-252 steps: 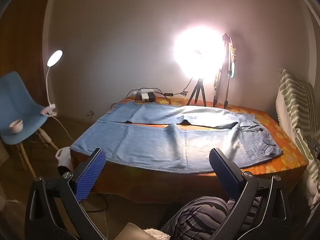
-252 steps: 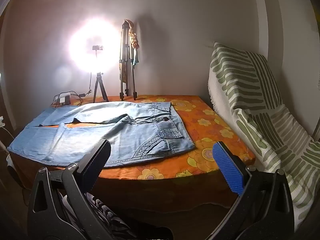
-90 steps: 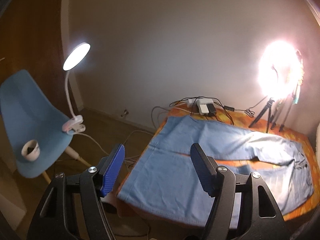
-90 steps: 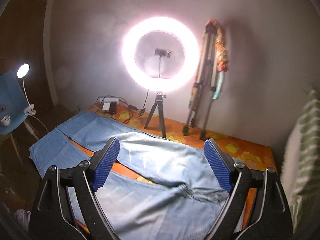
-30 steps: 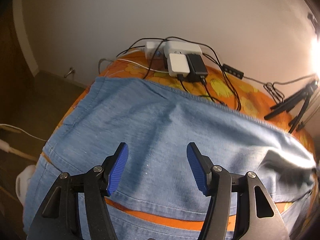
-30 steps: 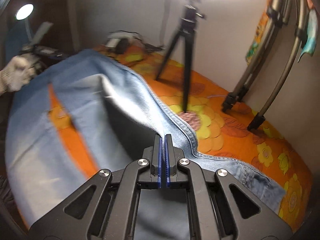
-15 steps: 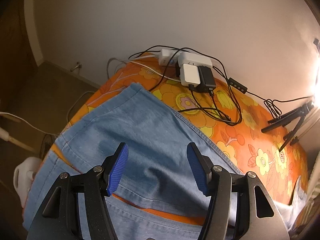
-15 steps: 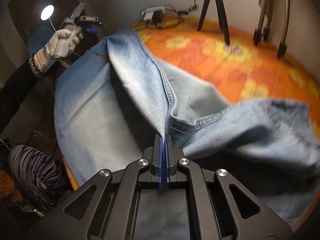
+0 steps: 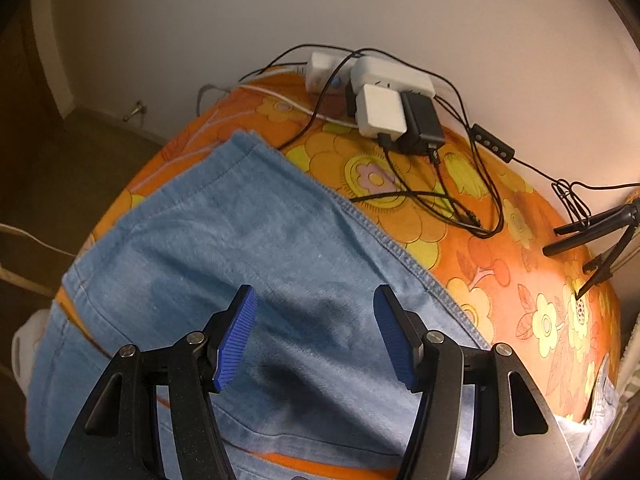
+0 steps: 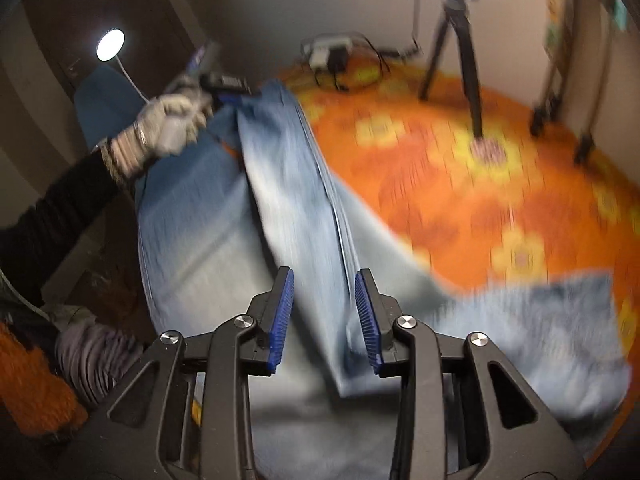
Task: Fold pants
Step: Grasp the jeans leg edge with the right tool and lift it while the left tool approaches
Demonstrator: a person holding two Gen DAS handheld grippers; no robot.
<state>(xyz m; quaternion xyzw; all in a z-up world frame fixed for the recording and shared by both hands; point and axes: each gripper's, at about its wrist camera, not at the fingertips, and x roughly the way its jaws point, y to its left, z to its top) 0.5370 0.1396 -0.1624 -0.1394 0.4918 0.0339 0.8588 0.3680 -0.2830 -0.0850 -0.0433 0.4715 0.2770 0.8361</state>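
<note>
Orange bedspread (image 10: 500, 184); jeans (image 10: 292, 208) (blurred) below right tool (image 10: 324, 316), just opened.

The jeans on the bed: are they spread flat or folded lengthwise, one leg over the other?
Folded lengthwise, roughly: the jeans have one leg lying over the other, hems near together in the left wrist view.
</note>
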